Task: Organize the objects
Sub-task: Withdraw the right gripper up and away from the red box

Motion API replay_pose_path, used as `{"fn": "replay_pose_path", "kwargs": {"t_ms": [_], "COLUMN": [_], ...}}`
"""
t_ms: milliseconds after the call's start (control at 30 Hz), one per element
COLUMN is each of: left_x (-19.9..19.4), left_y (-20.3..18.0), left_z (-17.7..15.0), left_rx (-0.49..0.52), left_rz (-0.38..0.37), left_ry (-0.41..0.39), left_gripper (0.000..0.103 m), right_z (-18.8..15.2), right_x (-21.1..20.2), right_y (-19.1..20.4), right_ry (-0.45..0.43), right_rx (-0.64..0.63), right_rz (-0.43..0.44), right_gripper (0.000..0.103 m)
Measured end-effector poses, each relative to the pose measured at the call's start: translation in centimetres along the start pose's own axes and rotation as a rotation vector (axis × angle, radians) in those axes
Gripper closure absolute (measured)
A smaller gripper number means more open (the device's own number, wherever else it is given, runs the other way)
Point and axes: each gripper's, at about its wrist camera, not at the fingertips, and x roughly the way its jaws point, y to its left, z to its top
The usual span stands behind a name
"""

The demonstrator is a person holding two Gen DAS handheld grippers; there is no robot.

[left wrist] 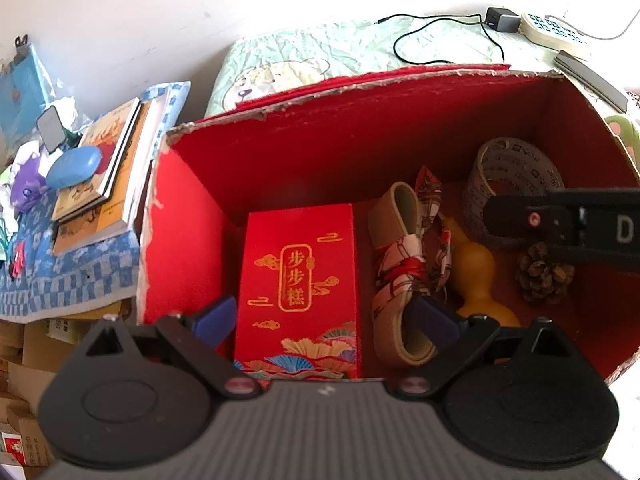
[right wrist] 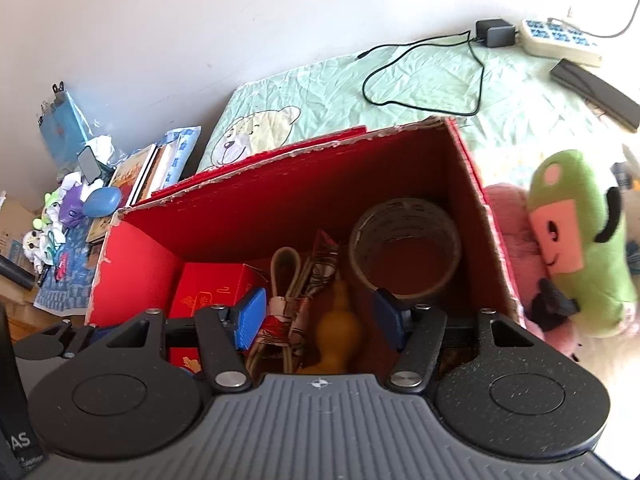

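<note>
A big red cardboard box [left wrist: 192, 216] sits open on the bed, holding a red gift carton [left wrist: 298, 280], tape roll [right wrist: 406, 248], yellow gourd [left wrist: 474, 264] and pinecone [left wrist: 544, 274]. Above it, left gripper [left wrist: 326, 320] and right gripper [right wrist: 320, 316] both hang spread, grasping nothing.

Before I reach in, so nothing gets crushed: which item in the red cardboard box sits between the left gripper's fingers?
The red rectangular gift box with gold lettering; the other items lie to its right.
</note>
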Motion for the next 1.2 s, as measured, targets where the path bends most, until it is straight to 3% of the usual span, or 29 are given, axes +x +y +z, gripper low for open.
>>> {"fn": "replay_pose_path", "kwargs": {"t_ms": [433,1200], "left_x": [-2.4,-5.9], "left_y": [-1.0,-1.1], "left_z": [-0.5,-1.7], "left_rx": [-0.016,-0.062], "left_rz": [0.034,0.043], "left_ry": [-0.036,-0.062], "left_gripper": [0.006,0.005], "right_z": [-1.0,-2.7], "right_x": [-2.8,-5.4], "right_y": [-0.6,0.0], "right_ry": [-0.054,-0.067], "right_rx": [-0.01,-0.068], "right_rz": [-0.046,-0.101], "right_gripper": [0.036,0.034]}}
